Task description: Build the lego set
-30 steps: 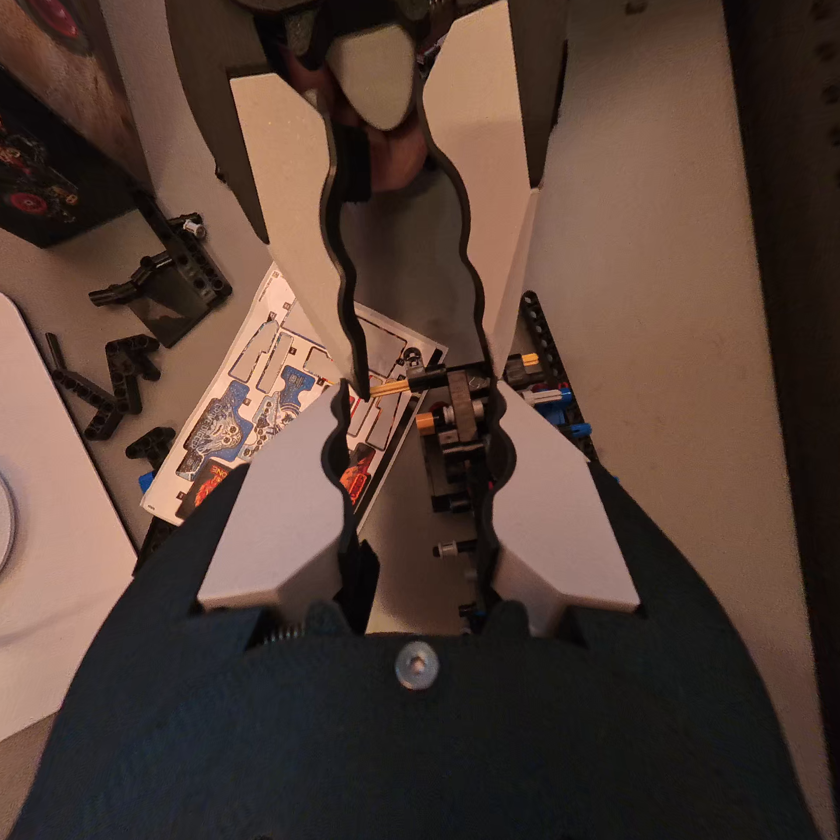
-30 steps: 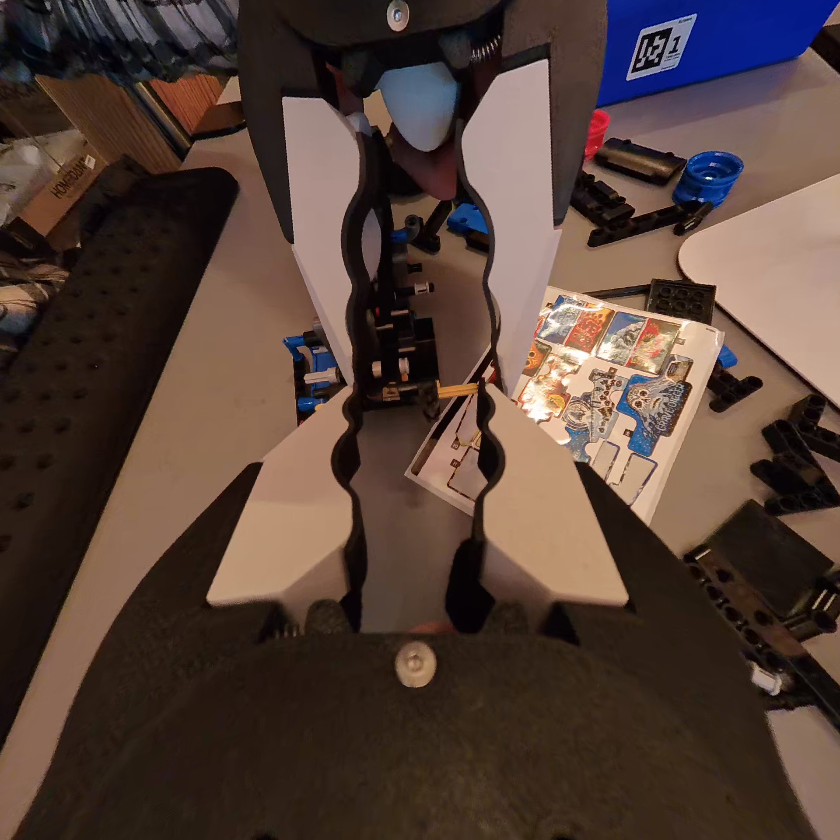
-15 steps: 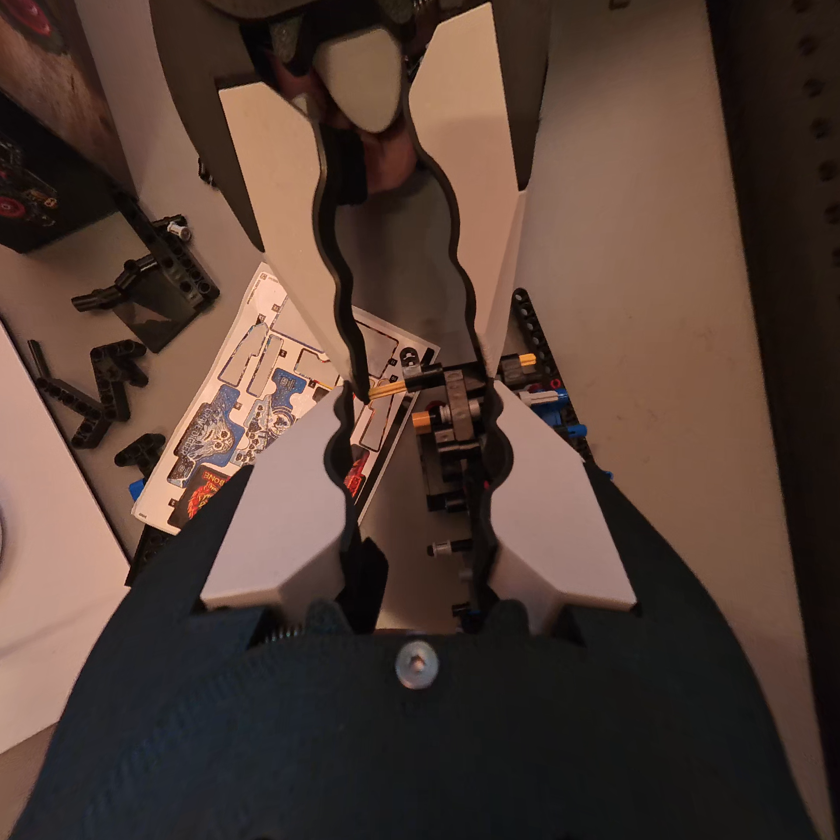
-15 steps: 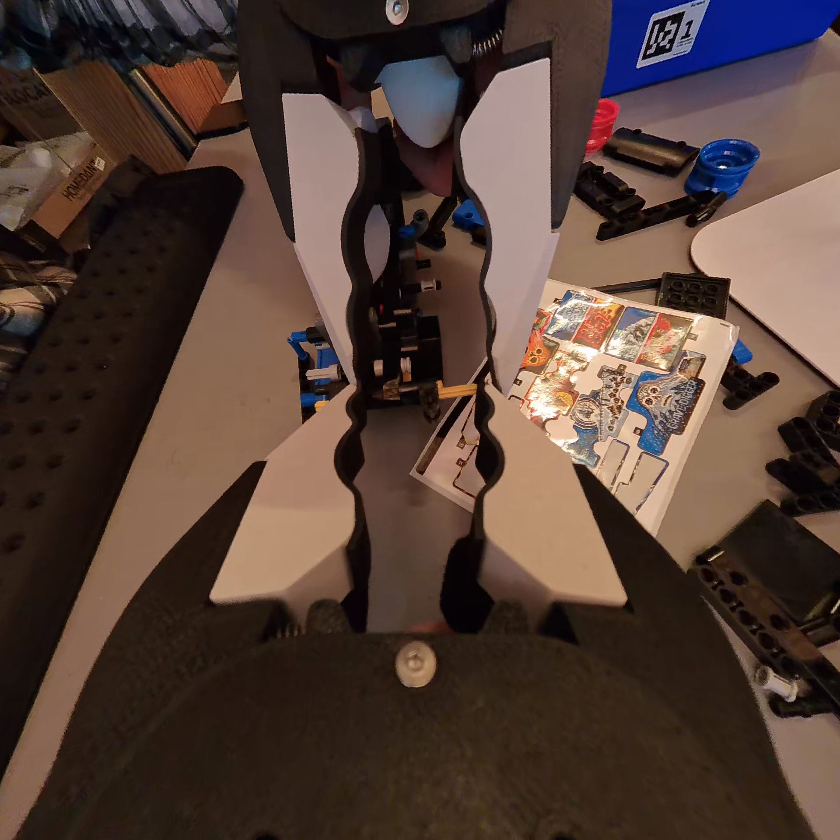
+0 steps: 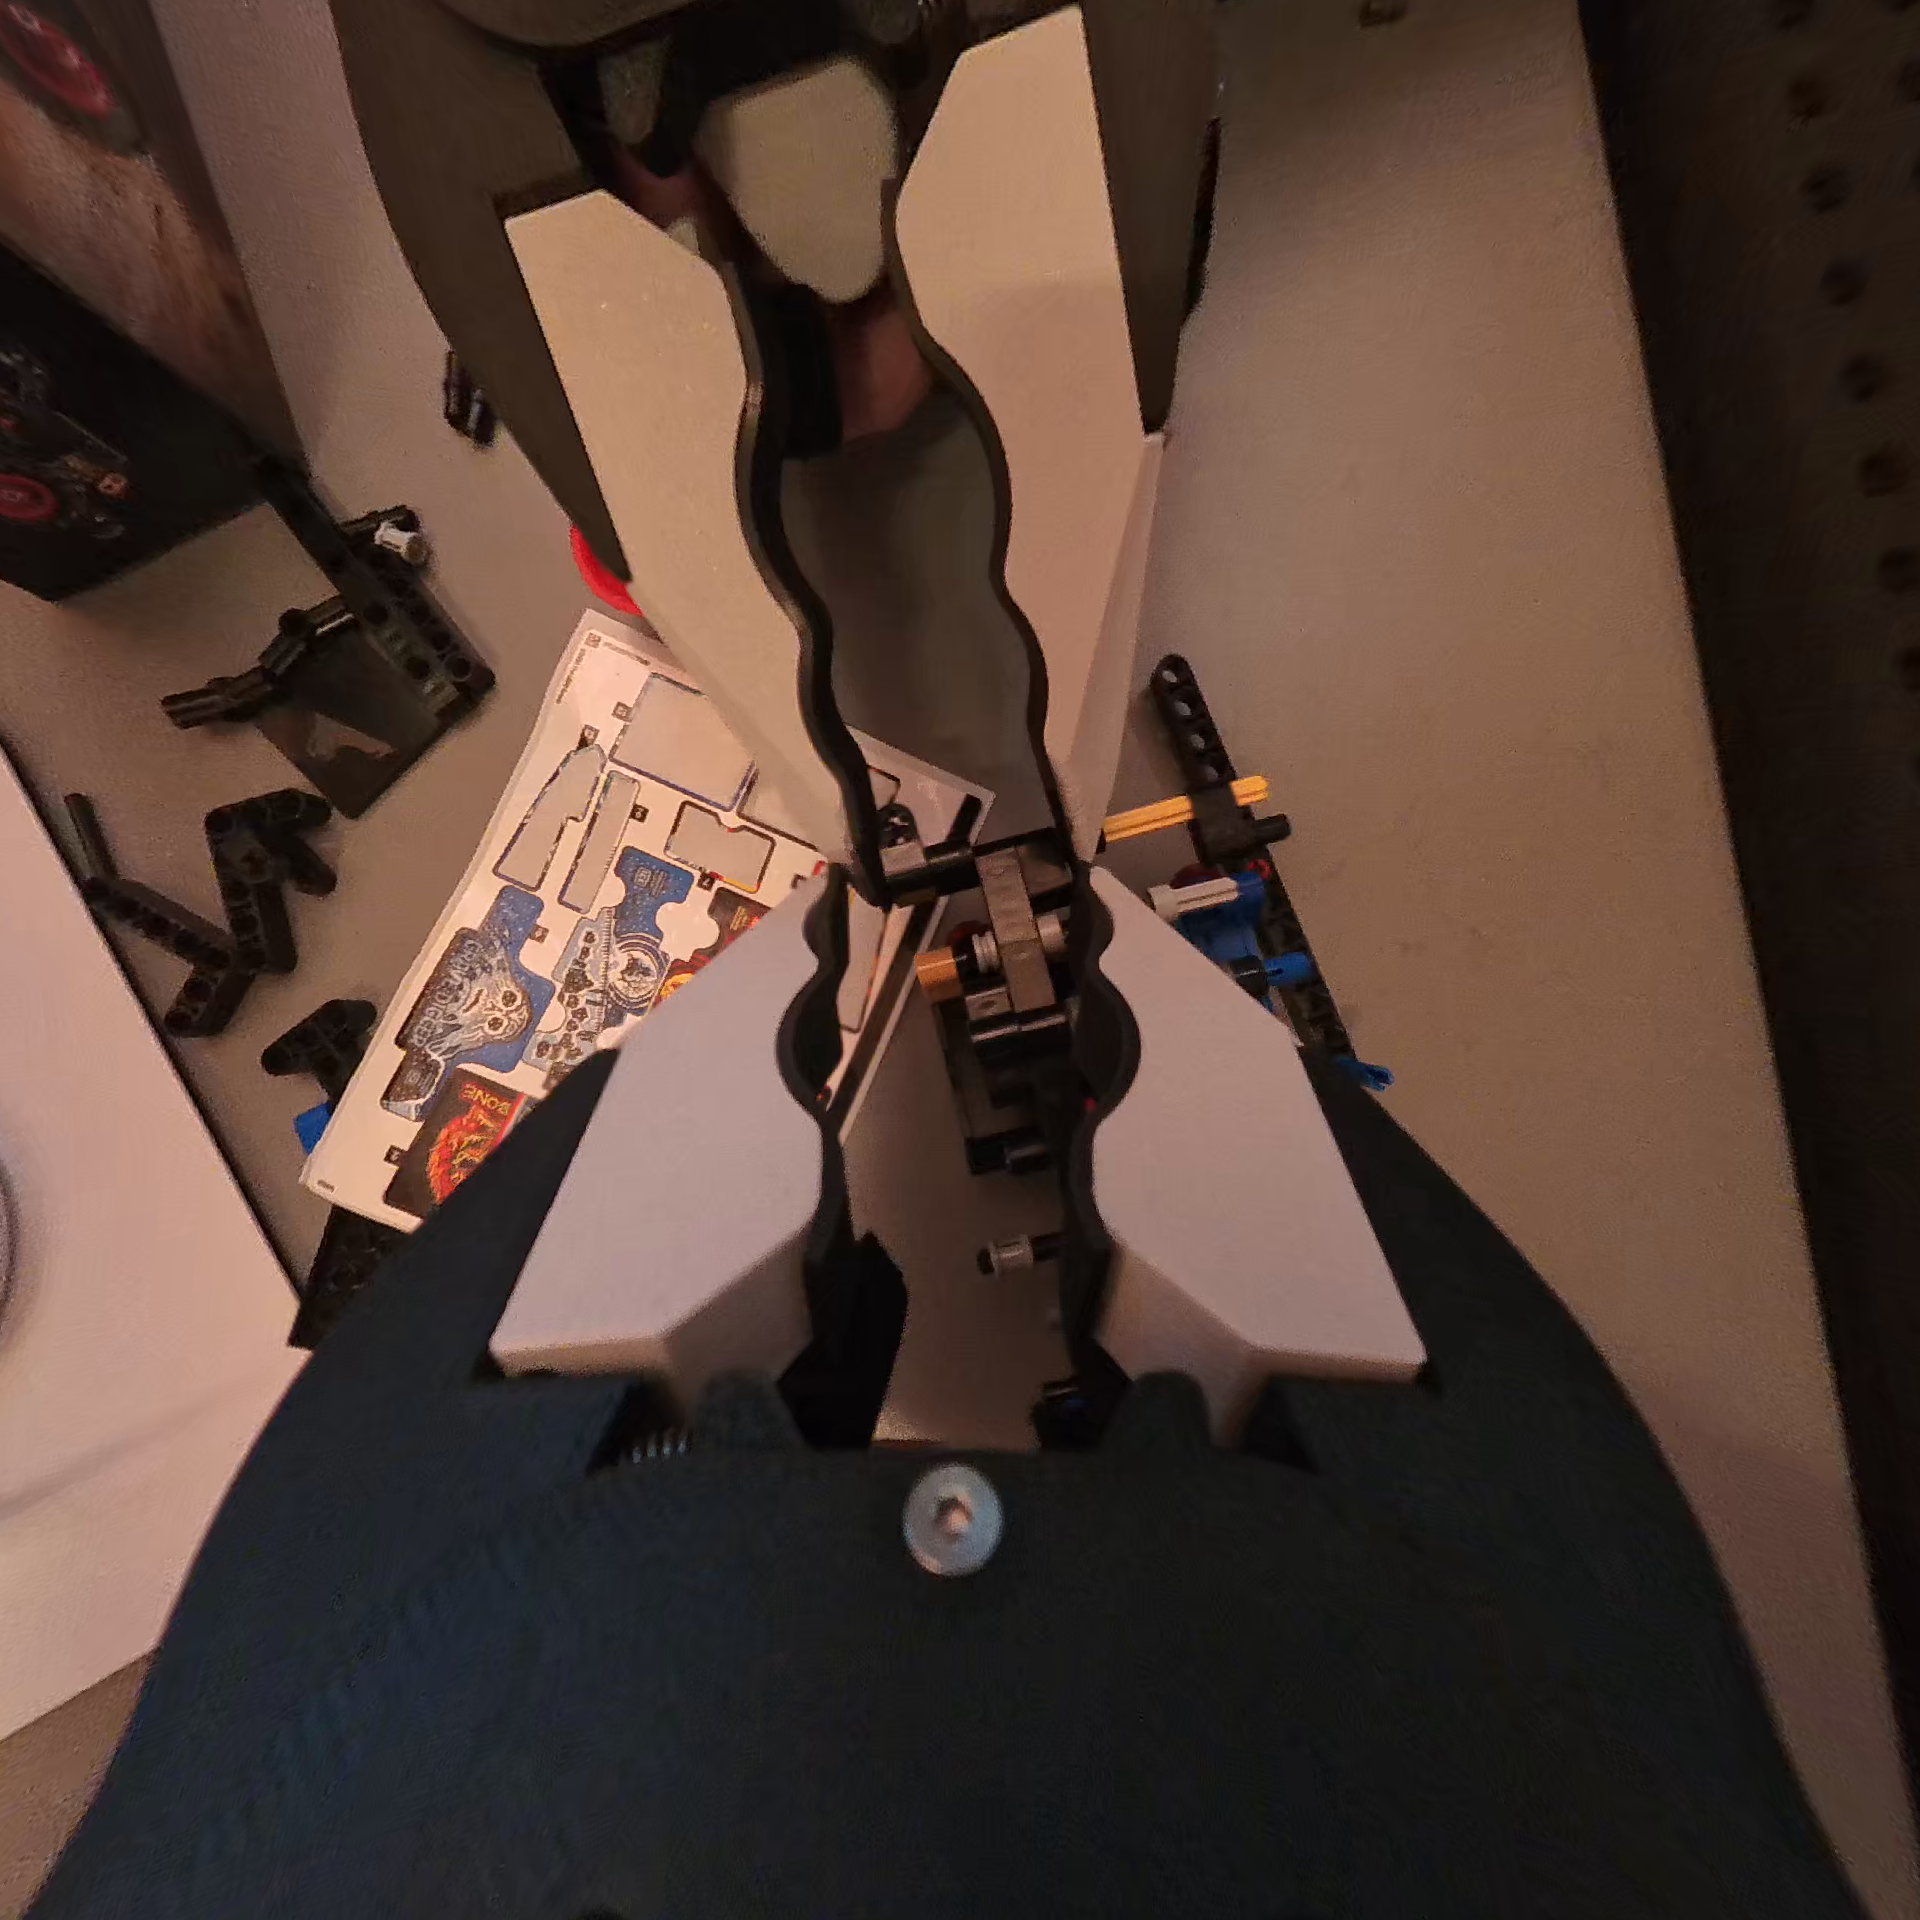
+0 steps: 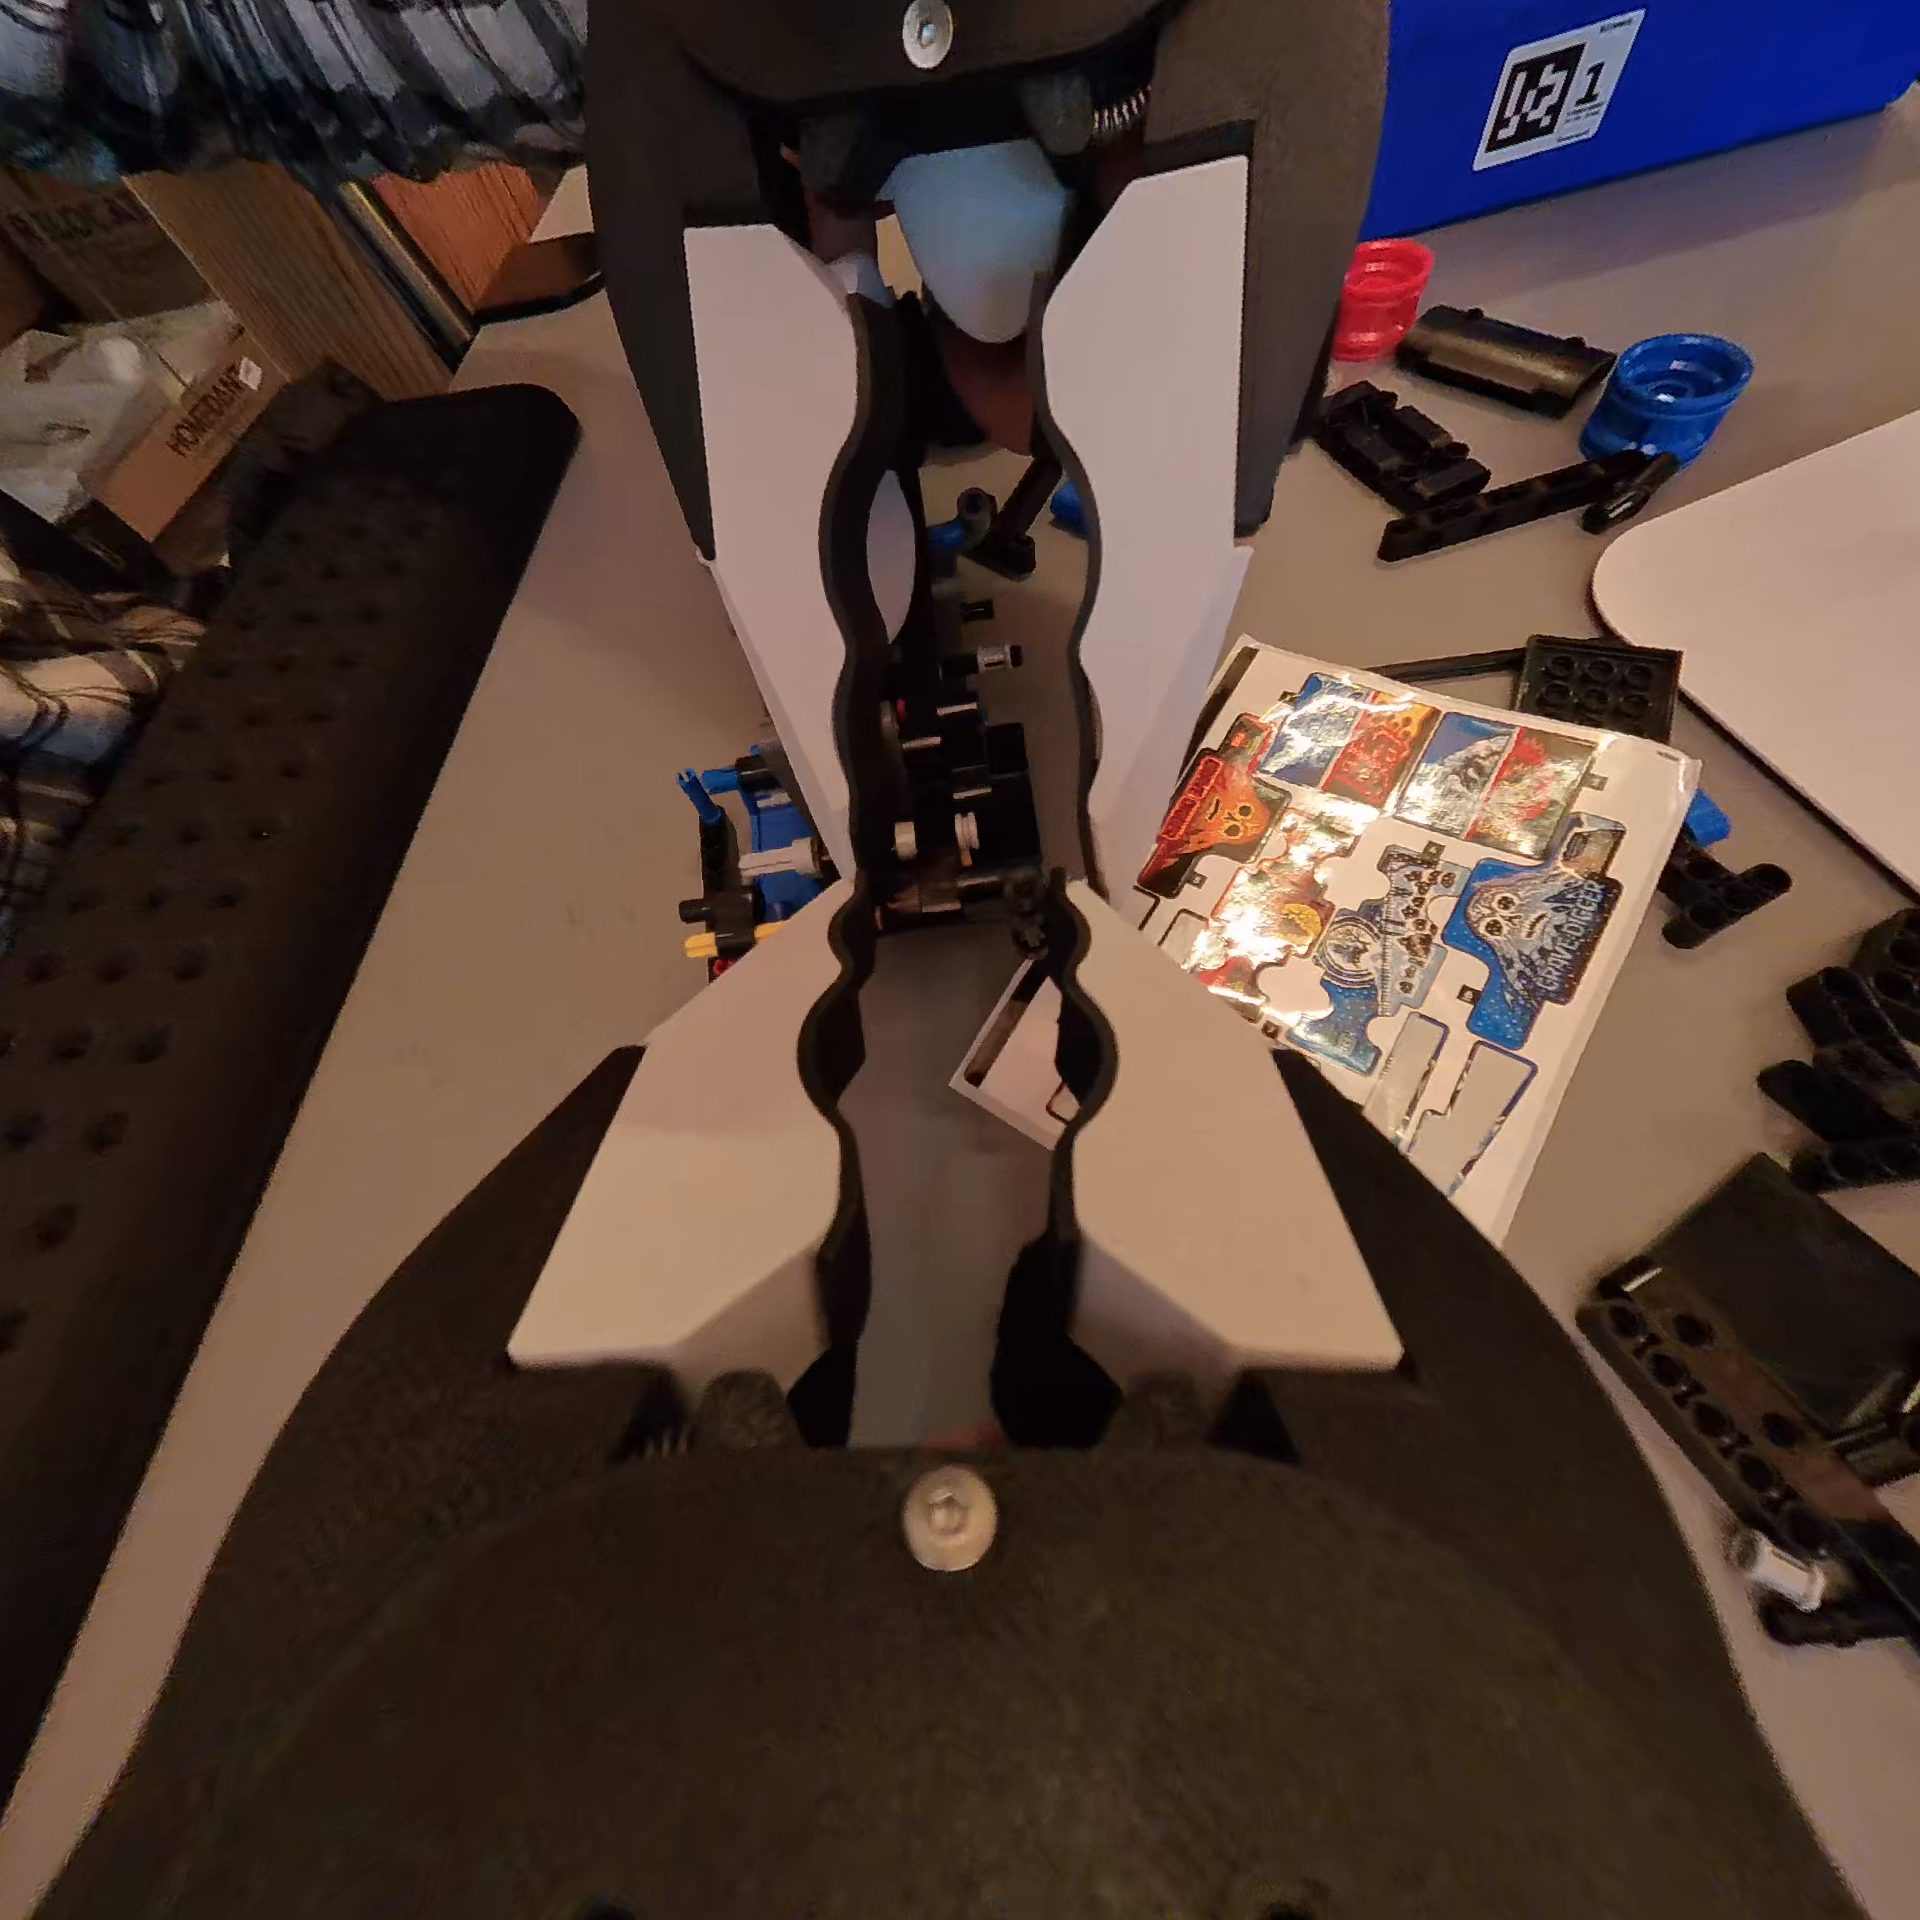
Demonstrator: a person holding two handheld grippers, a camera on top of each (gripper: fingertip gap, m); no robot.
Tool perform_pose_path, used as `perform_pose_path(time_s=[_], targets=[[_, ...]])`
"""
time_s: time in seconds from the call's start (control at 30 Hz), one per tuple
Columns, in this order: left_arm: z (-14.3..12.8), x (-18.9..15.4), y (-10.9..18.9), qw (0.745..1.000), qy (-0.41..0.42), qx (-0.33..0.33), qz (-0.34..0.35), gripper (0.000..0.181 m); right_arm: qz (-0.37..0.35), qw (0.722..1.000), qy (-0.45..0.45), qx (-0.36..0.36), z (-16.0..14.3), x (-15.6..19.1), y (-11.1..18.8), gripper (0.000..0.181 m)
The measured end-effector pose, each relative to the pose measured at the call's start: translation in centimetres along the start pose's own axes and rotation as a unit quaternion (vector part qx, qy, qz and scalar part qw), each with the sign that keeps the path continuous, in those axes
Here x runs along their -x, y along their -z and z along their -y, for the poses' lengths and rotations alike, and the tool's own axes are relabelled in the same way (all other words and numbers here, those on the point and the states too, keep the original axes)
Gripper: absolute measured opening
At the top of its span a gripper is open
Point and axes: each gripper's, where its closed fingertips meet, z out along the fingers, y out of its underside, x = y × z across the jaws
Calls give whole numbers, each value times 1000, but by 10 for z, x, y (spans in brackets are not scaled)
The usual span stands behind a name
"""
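A black lego assembly with grey pins stands on the table, caught between the fingers of both grippers, which face each other tip to tip. My left gripper is closed on its sides. My right gripper comes from the opposite side and pinches its end, with one fingertip on a small black connector. A yellow axle sticks out of the assembly's far side through a black beam. The assembly also shows in the right wrist view, with blue parts beside it.
A sticker sheet lies next to the assembly. Loose black beams, a black panel, a blue hub and a red hub are scattered around. A white board, a blue bin and a black perforated mat border the area. Left and right tips are no more than a few centimetres apart. From either gripper's tips it is about 25 centimeters to the blue hub.
Both grippers have narrowed on the assembly. The yellow axle that stuck out toward the sticker sheet has slid through and now sticks out on the opposite side.
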Motion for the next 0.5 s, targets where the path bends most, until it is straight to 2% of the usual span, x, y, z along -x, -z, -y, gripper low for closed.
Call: perform_pose_path(time_s=[0.07,0.17,0.3,0.43,0.5], targets=[[1,0,-1,1000,14,-5,-1,40,-5,1000,2,-3,1,-1,3,31],[0,3,0,1000,28,-10,8,46,-27,1000,2,-8,2,-6,11,45],[-3,5,3,999,49,-18,13,44,-37,999,17,5,-1,3,24,52],[-4,4,3,997,67,-24,3,41,-47,998,35,39,-12,11,12,58],[-4,3,3,997,73,-25,-2,41,-42,998,35,34,-10,13,7,55]])
